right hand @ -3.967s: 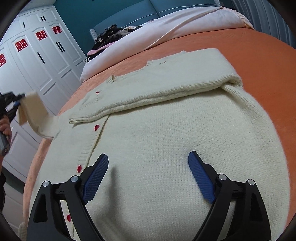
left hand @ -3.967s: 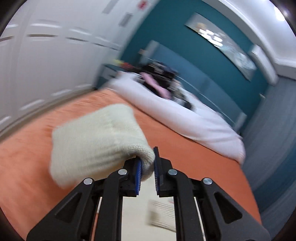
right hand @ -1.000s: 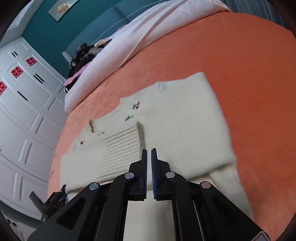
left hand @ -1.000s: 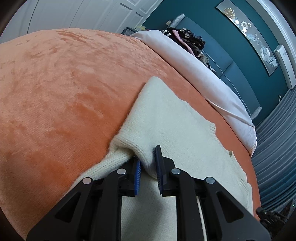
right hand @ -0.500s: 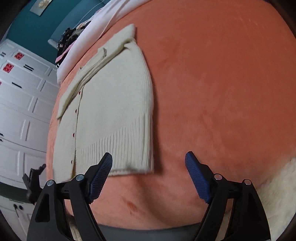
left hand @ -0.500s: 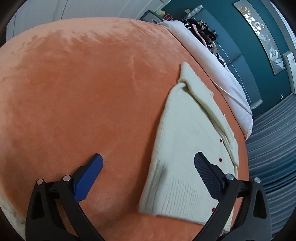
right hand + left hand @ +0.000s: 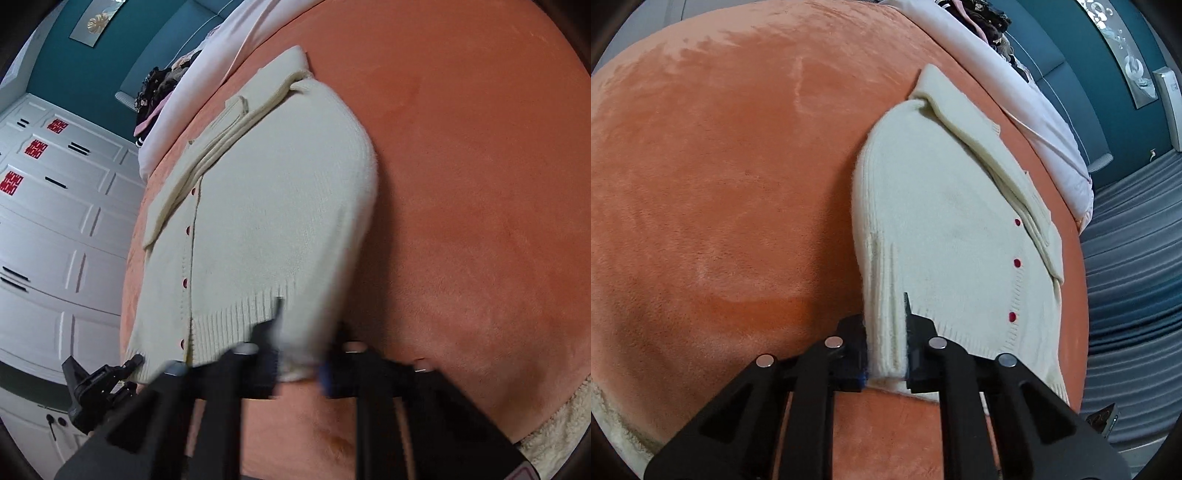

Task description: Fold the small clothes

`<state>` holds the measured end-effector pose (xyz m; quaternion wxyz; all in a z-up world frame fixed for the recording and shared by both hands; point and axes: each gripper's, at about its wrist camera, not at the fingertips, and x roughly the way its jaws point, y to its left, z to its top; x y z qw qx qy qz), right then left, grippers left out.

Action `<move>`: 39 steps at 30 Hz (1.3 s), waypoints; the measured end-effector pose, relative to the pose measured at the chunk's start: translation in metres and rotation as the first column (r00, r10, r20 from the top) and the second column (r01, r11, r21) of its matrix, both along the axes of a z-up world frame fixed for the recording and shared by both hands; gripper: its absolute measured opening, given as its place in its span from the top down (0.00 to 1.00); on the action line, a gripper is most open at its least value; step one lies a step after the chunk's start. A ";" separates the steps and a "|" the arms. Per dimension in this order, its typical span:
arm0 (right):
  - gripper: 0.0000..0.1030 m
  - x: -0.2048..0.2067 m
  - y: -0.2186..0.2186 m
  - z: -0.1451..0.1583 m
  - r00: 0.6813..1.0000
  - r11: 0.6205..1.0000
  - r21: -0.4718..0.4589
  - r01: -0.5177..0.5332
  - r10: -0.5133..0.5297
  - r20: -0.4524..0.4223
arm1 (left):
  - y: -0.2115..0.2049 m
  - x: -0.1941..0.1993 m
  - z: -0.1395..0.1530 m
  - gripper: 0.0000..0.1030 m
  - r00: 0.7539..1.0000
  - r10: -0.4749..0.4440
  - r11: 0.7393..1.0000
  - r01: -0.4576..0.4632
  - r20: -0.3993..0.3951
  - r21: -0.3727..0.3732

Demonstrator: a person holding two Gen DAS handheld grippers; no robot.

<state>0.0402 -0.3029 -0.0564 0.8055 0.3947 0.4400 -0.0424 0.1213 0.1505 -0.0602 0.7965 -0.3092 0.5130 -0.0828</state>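
Observation:
A cream knit cardigan (image 7: 942,206) with red buttons lies flat on the orange bedspread (image 7: 720,166), its sleeves folded across the top. My left gripper (image 7: 885,321) is shut on the ribbed hem at the cardigan's near left corner. In the right wrist view the same cardigan (image 7: 266,206) fills the middle. There, the jaws of my right gripper (image 7: 304,332) are closing with the hem's near right corner pinched between them; that part is motion-blurred. The left gripper (image 7: 99,384) shows at the lower left of that view.
A white duvet (image 7: 1015,81) and a pile of dark clothes (image 7: 155,88) lie along the bed's far end by the teal headboard. White wardrobe doors (image 7: 55,240) stand beside the bed. A cream fleece edge (image 7: 554,435) hangs at the near corner.
Half a second ago both grippers hovered wide open just short of the hem. Both have since moved onto the hem's two near corners and closed on them.

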 end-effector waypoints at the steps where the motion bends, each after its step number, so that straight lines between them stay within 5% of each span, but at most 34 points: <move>1: 0.92 -0.002 -0.001 0.007 1.000 1.000 -0.003 0.002 -0.002 0.024 | 0.001 -0.003 0.007 0.90 1.000 0.004 1.000 -0.003 0.013 -0.012; 9: 0.93 -0.038 -0.001 0.089 0.985 0.995 -0.061 -0.083 0.092 0.149 | 0.009 -0.045 0.073 0.92 0.993 -0.080 0.997 0.080 0.085 0.006; 15: 0.93 -0.086 0.010 0.112 0.961 0.946 -0.184 -0.266 0.276 0.032 | 0.017 -0.108 0.087 0.92 0.981 -0.190 0.980 0.187 0.034 0.069; 21: 0.93 -0.173 0.045 0.099 0.837 0.822 -0.170 -0.543 0.513 -0.188 | 0.034 -0.205 0.081 0.92 0.949 -0.292 0.947 0.304 -0.117 0.103; 25: 0.94 -0.225 0.054 0.102 0.782 0.795 -0.056 -0.604 0.577 -0.237 | 0.045 -0.251 0.089 0.92 0.940 -0.291 0.952 0.303 -0.176 0.041; 30: 0.94 -0.213 0.041 0.146 0.824 0.825 -0.050 -0.563 0.555 -0.118 | 0.037 -0.211 0.146 0.92 0.954 -0.300 0.953 0.299 -0.004 0.056; 33: 0.94 -0.146 0.012 0.172 0.874 0.868 -0.144 -0.475 0.485 0.043 | 0.020 -0.140 0.167 0.91 0.939 -0.298 0.953 0.285 0.169 0.098; 36: 0.87 -0.065 -0.025 0.155 0.930 0.947 -0.084 -0.309 0.319 0.182 | -0.005 -0.062 0.149 0.85 0.930 -0.283 0.954 0.246 0.234 0.174; 37: 0.84 -0.046 -0.041 0.144 0.947 0.966 -0.073 -0.246 0.256 0.194 | -0.009 -0.042 0.137 0.74 0.938 -0.259 0.955 0.213 0.231 0.206; 38: 0.81 -0.025 -0.049 0.131 0.968 0.982 -0.102 -0.161 0.178 0.178 | -0.011 -0.025 0.123 0.49 0.950 -0.227 0.956 0.177 0.212 0.233; 39: 0.75 -0.011 -0.054 0.119 0.980 0.987 -0.130 -0.096 0.117 0.162 | -0.012 -0.012 0.109 0.41 0.963 -0.198 0.958 0.150 0.185 0.246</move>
